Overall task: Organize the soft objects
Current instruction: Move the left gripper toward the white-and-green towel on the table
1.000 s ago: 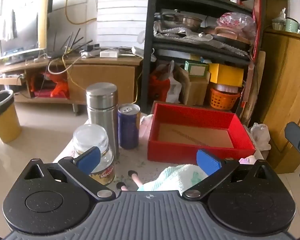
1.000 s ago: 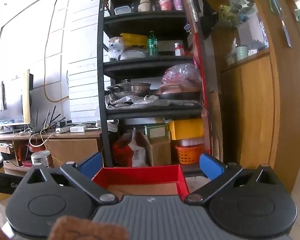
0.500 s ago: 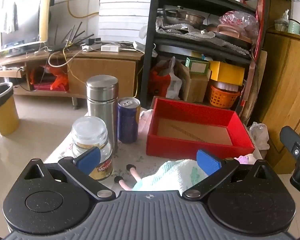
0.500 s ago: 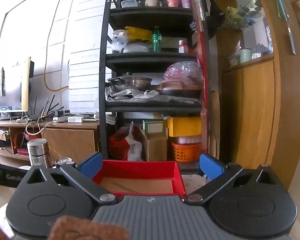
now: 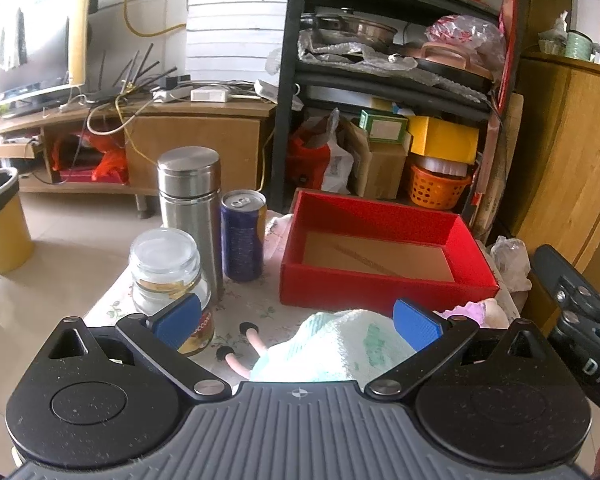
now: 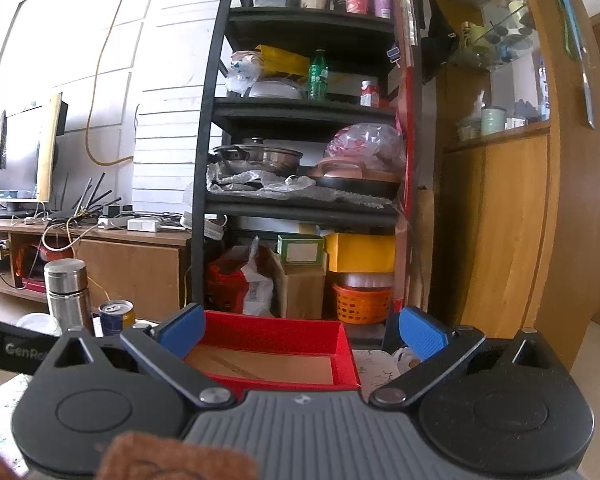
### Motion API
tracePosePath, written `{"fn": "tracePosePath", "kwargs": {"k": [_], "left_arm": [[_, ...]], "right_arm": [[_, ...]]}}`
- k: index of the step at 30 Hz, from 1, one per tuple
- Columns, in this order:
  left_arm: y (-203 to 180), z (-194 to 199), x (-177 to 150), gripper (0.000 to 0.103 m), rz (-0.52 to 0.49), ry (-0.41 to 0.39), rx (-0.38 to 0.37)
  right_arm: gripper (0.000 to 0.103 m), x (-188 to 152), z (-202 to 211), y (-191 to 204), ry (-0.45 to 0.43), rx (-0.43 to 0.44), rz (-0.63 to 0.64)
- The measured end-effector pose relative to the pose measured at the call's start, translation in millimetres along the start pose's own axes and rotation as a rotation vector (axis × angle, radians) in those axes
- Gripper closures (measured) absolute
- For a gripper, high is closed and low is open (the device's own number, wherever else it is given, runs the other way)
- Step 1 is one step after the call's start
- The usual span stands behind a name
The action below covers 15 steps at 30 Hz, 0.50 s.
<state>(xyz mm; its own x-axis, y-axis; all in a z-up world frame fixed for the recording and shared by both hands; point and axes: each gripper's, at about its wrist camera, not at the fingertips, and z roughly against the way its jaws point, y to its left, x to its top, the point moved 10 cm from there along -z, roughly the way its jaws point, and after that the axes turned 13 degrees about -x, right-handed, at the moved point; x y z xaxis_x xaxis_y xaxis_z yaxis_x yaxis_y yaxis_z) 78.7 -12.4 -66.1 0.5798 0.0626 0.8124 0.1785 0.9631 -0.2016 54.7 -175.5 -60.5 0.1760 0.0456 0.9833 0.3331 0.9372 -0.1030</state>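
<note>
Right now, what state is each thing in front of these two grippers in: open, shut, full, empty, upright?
left gripper: open, holding nothing
right gripper: open, holding nothing
red box: open top, empty
steel flask: upright, lid on
blue can: upright, tab unopened as far as I can tell
glass jar: upright, lid on
pale green towel: crumpled on the table, not gripped

Left gripper (image 5: 298, 319) held level with jaws spread wide, nothing clamped, right gripper (image 6: 302, 332) likewise spread wide, held level and unloaded.
</note>
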Motion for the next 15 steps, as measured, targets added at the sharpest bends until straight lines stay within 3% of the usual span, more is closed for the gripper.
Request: {"fn": "tracePosePath", "kwargs": {"k": [15], "left_arm": [[-3.7,0.0,-2.4,0.005,-0.007,0.006,0.002]], "right_arm": [[0.025,-1.4,-0.9,-3.1,0.006,-0.015,-0.003]]}}
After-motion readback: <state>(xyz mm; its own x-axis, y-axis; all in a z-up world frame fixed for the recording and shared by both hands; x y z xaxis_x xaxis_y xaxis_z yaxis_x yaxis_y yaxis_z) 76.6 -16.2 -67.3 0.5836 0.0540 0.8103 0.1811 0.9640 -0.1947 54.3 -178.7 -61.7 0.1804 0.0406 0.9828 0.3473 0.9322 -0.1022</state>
